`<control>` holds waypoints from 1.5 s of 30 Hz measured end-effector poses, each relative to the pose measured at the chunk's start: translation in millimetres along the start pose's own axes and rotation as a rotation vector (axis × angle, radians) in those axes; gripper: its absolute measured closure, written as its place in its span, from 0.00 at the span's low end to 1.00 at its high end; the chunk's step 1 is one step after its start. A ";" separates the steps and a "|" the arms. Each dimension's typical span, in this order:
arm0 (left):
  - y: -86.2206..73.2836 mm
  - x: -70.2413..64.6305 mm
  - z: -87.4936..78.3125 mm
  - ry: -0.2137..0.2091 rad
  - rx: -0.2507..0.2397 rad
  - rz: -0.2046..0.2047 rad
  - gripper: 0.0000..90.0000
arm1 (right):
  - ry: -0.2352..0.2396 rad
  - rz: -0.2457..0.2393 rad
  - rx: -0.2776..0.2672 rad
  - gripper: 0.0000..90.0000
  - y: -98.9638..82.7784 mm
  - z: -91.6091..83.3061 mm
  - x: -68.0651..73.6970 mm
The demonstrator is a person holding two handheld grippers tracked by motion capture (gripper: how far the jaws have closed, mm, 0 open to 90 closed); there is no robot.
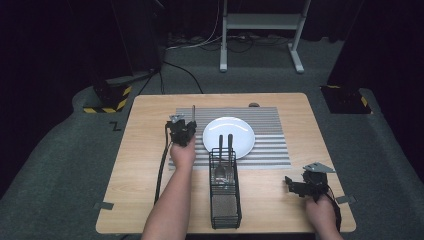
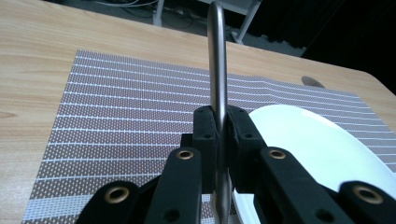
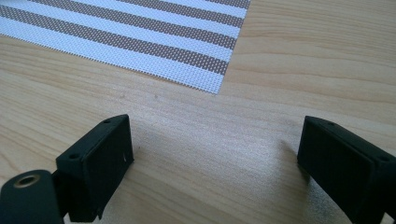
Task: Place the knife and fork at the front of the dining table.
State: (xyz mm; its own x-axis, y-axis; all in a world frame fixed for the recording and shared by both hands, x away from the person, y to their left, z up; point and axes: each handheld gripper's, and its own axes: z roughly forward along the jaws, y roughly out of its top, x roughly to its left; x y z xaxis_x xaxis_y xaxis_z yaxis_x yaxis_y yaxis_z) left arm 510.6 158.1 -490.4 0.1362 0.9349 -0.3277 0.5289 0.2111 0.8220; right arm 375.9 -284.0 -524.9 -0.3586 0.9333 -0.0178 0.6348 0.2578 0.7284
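Observation:
My left gripper (image 1: 186, 125) (image 2: 219, 123) is shut on the handle of a metal utensil (image 1: 193, 112) (image 2: 217, 56). The handle sticks out past the jaws, and its working end is hidden. It hangs over the striped placemat (image 1: 270, 130) (image 2: 130, 107), just left of the white plate (image 1: 229, 136) (image 2: 303, 140). My right gripper (image 1: 290, 184) (image 3: 215, 149) is open with nothing between its jaws. It sits low over bare wood at the front right, near the placemat's corner (image 3: 140, 32).
A black wire basket (image 1: 224, 200) stands at the front centre of the table, with two utensils (image 1: 224, 167) leaning toward the plate. The left gripper's cable (image 1: 161, 165) trails along the left side. A small dark object (image 1: 254, 105) lies at the far table edge.

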 end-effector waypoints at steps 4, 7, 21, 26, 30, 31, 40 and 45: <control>-1.6 -1.0 6.0 0.008 0.014 -0.003 0.92 | 0.001 -0.002 0.002 0.11 0.0 -0.1 0.0; -2.5 -1.3 9.7 0.015 0.025 -0.001 0.92 | 0.002 -0.003 0.002 0.11 0.0 -0.1 0.1; -4.6 2.6 20.0 0.063 0.058 -0.035 0.92 | 0.003 -0.002 0.002 0.11 0.1 -0.1 0.1; -5.9 2.9 23.4 0.065 0.066 -0.048 0.92 | 0.003 -0.003 0.002 0.11 0.0 -0.1 0.1; -6.3 7.1 26.1 0.071 0.076 -0.071 0.92 | 0.010 -0.006 0.001 0.11 0.1 0.0 0.3; -6.4 8.3 26.8 0.071 0.078 -0.079 0.92 | 0.011 -0.004 0.003 0.11 0.2 0.0 0.4; -4.5 10.2 33.6 0.085 0.156 -0.079 0.91 | 0.016 -0.012 0.002 0.11 0.4 0.2 0.3; -1.7 9.2 31.9 0.085 0.141 -0.089 0.89 | 0.016 -0.012 0.002 0.11 0.3 0.2 0.3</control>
State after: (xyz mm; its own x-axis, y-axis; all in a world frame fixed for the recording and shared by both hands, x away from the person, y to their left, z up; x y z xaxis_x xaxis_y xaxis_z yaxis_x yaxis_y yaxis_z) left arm 537.7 157.3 -509.7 0.0159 0.9364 -0.3505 0.6485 0.2572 0.7164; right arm 376.2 -283.6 -524.8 -0.3769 0.9261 -0.0159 0.6316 0.2695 0.7270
